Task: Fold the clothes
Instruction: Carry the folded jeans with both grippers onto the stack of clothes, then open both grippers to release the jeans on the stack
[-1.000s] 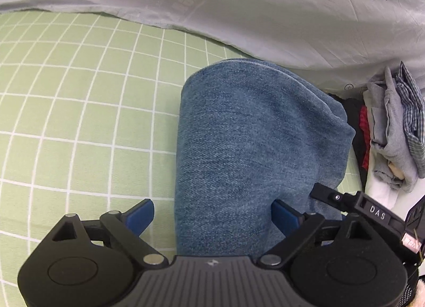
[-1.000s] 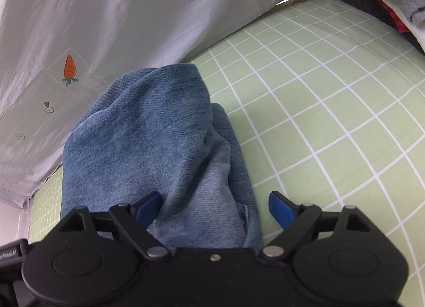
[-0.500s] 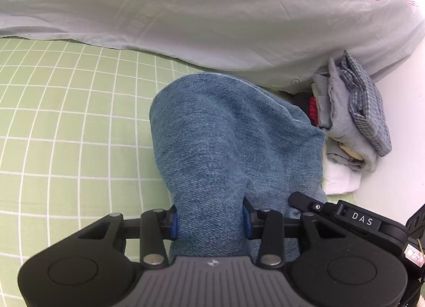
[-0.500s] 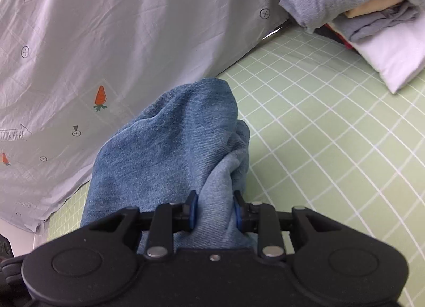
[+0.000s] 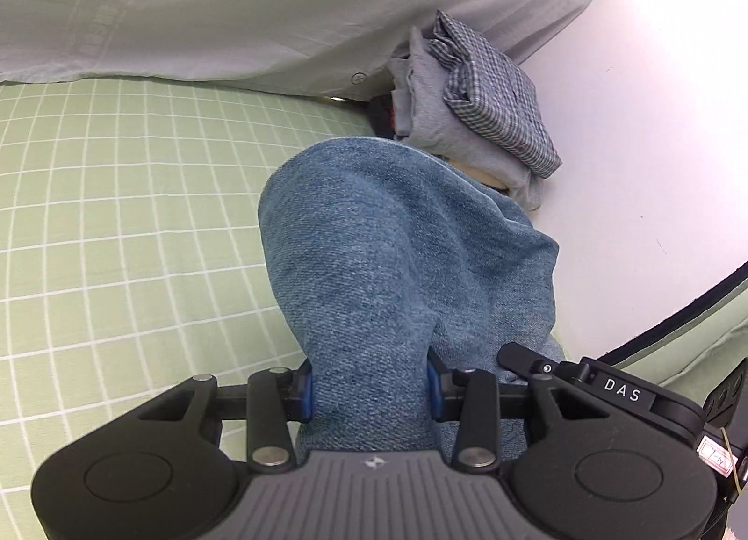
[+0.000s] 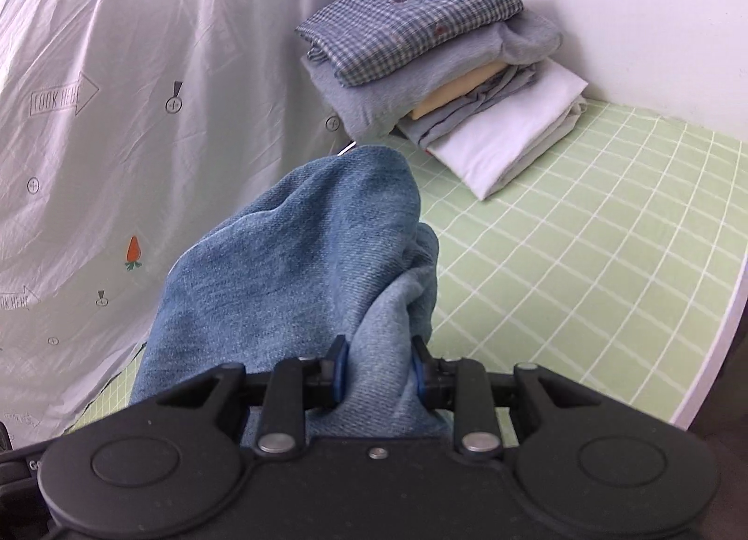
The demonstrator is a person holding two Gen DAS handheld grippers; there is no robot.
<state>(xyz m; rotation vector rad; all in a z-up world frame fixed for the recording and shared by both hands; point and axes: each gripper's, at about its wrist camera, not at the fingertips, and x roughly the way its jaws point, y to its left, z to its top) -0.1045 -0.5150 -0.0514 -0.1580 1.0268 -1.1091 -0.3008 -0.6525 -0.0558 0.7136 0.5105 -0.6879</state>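
The jeans (image 5: 397, 259) are thick blue denim, soft and bumpy, bunched into a rounded lump. They are held up above the green sheet (image 5: 117, 212), which is crossed by white lines. The left gripper (image 5: 369, 388) is pinched tight on one bunch of denim, with cloth squeezed between both blue pads (image 5: 306, 388). The right gripper (image 6: 376, 376) is clamped on another bunch of the jeans (image 6: 299, 273) the same way. Behind them, a grey cloth (image 6: 117, 72) with little carrots is hung. A pile (image 6: 435, 68) of folded clothes is seen near the white wall (image 6: 631, 2), with a checked shirt (image 6: 406, 16) on top. The pile is partly hidden by the denim in the left view.
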